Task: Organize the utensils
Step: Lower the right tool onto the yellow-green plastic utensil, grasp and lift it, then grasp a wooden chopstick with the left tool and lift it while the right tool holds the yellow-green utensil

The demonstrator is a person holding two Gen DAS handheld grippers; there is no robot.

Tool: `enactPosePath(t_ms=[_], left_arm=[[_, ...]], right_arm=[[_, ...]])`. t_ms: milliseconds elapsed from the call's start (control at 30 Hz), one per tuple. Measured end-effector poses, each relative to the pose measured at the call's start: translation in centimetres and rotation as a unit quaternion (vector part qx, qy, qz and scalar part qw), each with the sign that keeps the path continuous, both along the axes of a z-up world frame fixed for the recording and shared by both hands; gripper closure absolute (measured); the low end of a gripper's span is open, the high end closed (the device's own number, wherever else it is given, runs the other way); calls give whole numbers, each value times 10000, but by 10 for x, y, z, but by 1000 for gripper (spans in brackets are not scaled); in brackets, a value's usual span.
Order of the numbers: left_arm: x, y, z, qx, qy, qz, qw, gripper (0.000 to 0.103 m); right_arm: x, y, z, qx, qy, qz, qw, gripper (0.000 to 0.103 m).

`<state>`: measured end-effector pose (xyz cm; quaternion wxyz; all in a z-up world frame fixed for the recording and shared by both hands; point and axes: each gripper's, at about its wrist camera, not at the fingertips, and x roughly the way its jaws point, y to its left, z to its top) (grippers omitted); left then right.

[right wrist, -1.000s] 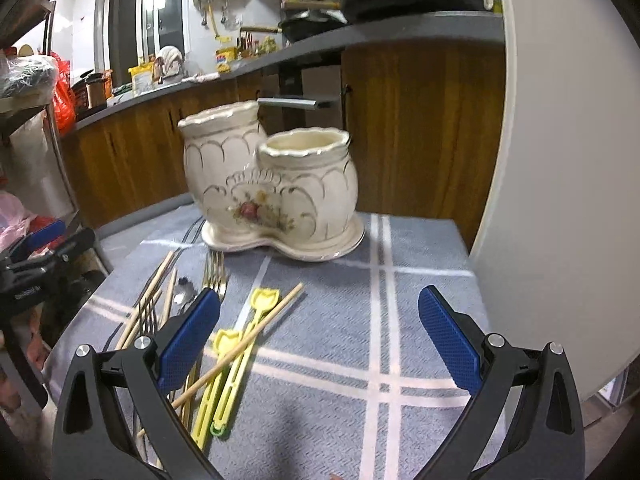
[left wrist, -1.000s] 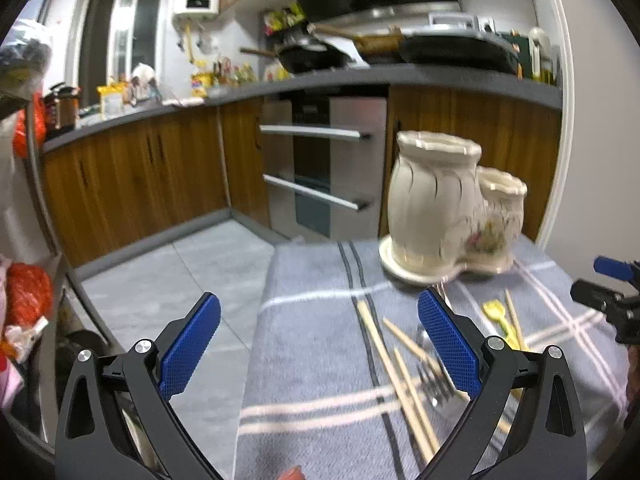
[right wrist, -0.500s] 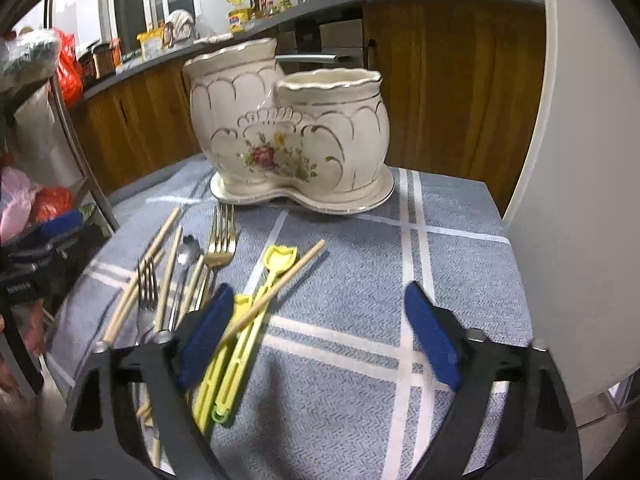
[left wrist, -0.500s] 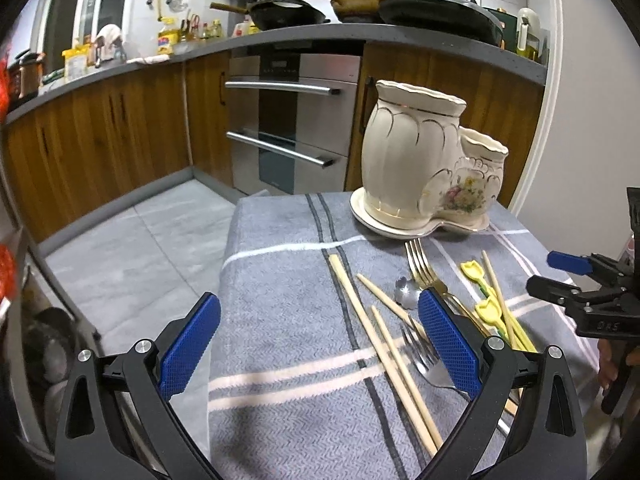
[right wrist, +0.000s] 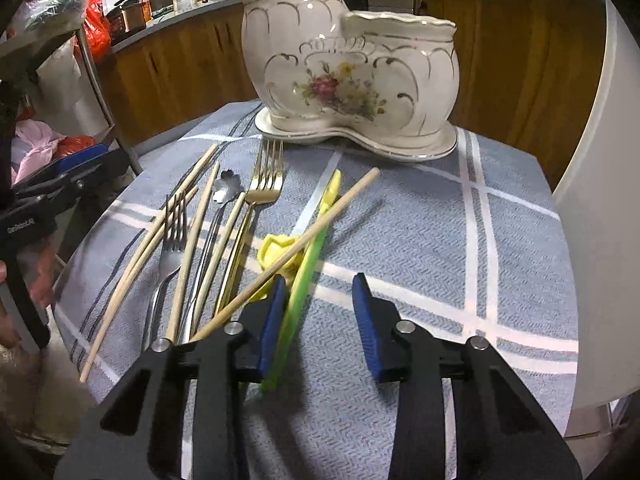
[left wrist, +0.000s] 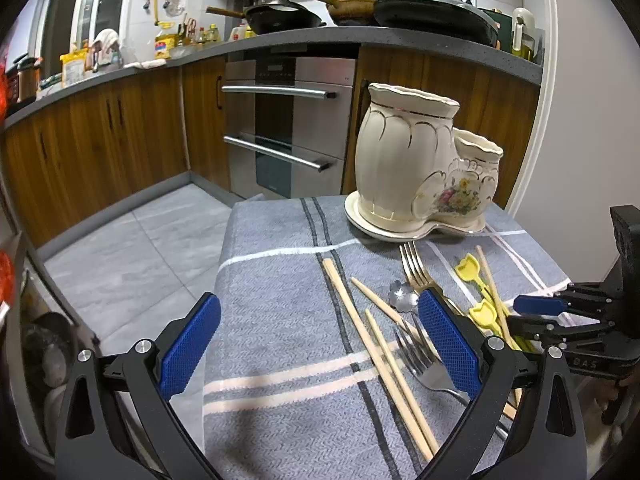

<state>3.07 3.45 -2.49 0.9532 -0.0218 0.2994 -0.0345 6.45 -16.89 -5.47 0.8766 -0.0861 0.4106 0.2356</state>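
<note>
Right tongs (right wrist: 320,312) closing around a yellow pick (right wrist: 304,280); left tongs (left wrist: 320,340) wide, empty. Holder (right wrist: 352,68) looks unfilled; all utensils remain.

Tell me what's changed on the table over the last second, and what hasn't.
The right gripper has dropped toward the cloth and its jaws are closing around the yellow-green utensil, which has tipped up on edge against one pad; it isn't clamped yet. The chopstick lying across it has shifted too. The left gripper stays wide open and empty. The ceramic holder, forks and other chopsticks haven't moved.
</note>
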Motion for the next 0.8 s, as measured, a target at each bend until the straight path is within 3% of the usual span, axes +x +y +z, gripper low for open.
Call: enactPosePath(t_ms=[200,467,600,733,800], left_arm=[[2,-2,-3,-32,87,-95,9999,5],[1,-4,-7,-275,297,-294,9987,7],[0,-18,-9,-106,413,-470,9980,7],[-1,-25,-14,49,542,-556,9970,7],[-1,-25,-15,-50,622,-606,9962,8]], right_arm=[[3,5,0,-90,-122,15,9999,93],[3,-16,19,189,-737,-468,9960,93],[6,-22,24,506,-774,-505,9944,93],[1,-31,35,797,-1115,-601,9887,93],[0,-35,40,907,-1328,-671,9847,93]])
